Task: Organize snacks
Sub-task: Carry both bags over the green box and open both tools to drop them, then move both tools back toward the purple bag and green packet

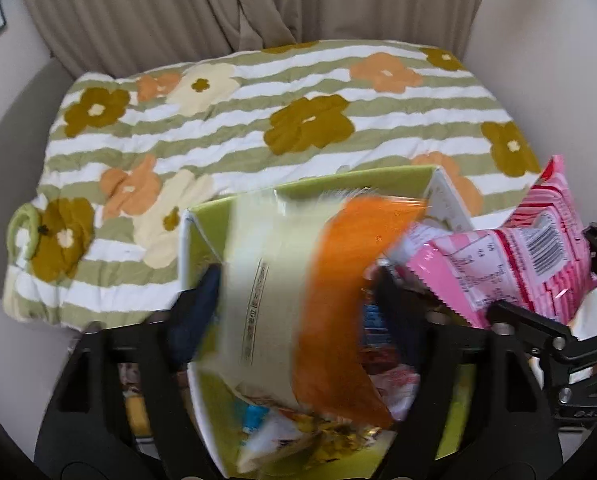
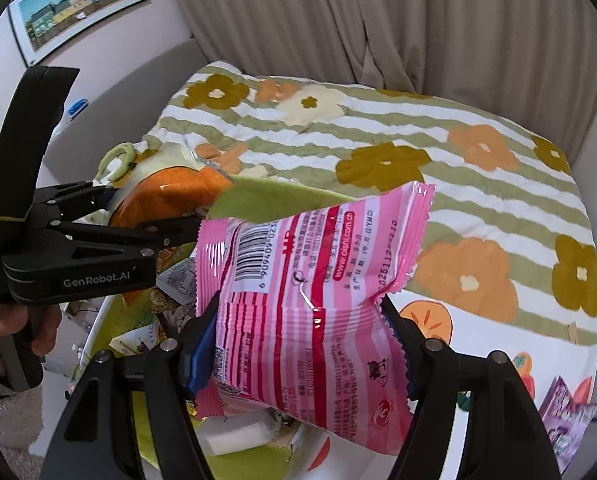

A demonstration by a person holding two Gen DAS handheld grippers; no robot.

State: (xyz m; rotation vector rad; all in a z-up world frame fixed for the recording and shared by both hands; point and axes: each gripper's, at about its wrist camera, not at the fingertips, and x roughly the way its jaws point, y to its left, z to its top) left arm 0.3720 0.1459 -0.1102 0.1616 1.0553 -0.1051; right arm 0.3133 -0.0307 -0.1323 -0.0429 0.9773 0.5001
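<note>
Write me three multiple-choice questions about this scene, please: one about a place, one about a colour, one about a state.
1. Where is the pink bag?
A. On the floor.
B. Between the fingers of the right gripper.
C. In a drawer.

2. Besides white, which colour are the stripes of the flowered cover?
A. Green.
B. Blue.
C. Black.

3. In which state is the box?
A. Closed with a lid.
B. Open and empty.
C. Open, with snacks inside.

Answers:
1 B: the fingers press the bag from both sides.
2 A: green bands alternate with white ones.
3 C: packets show below its open rim.
</note>
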